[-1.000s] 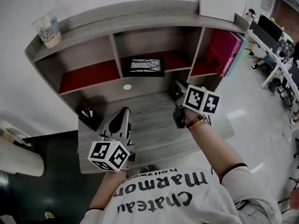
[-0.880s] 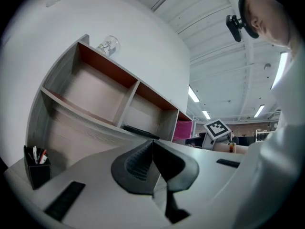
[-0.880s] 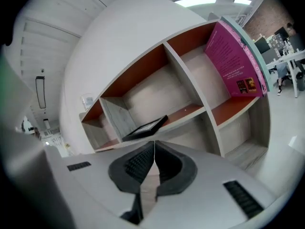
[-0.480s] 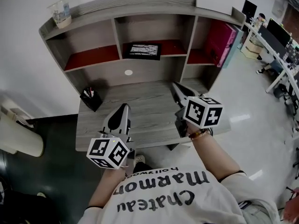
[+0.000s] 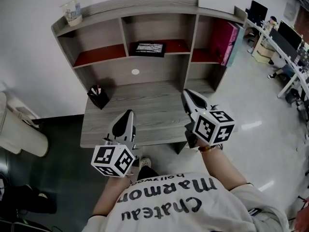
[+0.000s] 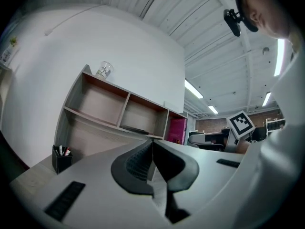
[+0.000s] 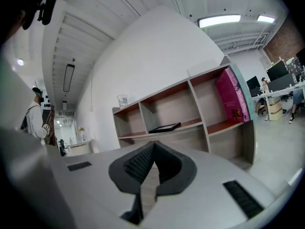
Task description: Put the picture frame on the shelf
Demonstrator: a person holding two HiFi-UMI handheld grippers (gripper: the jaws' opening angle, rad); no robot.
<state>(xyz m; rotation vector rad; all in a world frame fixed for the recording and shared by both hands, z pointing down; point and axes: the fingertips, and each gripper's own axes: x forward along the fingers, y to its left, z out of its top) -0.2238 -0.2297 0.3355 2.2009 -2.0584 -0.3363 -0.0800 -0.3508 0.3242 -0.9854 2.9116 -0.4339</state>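
the grey wooden shelf unit (image 5: 159, 6) stands at the back of the desk (image 5: 145, 105), with three compartments lined in red. pink folders (image 5: 223, 41) stand upright in the right compartment. the left gripper (image 5: 128, 114) hovers over the desk's front edge, its jaws pressed together with nothing between them. the right gripper (image 5: 186, 94) hangs over the desk's right front corner, jaws likewise closed and empty. the picture frame (image 5: 148, 48) lies flat in the middle compartment, well apart from both grippers. a black pen holder (image 5: 98, 96) sits at the desk's back left. a clear cup (image 5: 73, 12) stands on the unit's top left.
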